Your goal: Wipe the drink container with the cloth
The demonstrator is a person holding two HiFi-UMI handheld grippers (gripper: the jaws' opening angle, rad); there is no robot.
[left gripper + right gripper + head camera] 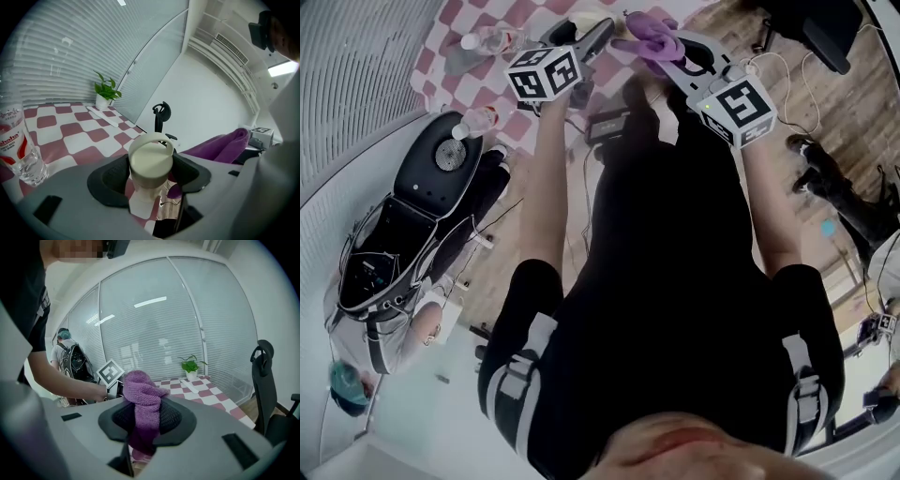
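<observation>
The drink container (150, 164), a cream-coloured bottle with a round lid and a loop handle, shows mostly as its lid. Its body is foreshortened, and its lower end drops out of sight behind the grey jaws. The head view does not show the bottle clearly past the marker cube. The lid end faces up and towards the left gripper view's camera. The long axis runs from there down and away between the jaws, so the bottle stands tilted rather than side-on. Whether its base touches anything cannot be told.

The red-and-white checked tabletop (70, 136) lies behind and below it. A clear plastic water bottle with a red label (16, 145) stands there, cut off by the frame's left edge.

The left hand-held gripper (150, 177) is closed on the container just under the lid, a dark pad pressing on each side. The right hand-held gripper (146, 420) is clamped narrowly on the purple towelling cloth (145, 399). The cloth bunches above the pads and hangs below them, hiding the gap between the jaws. The cloth is just beside the container, not touching it.
</observation>
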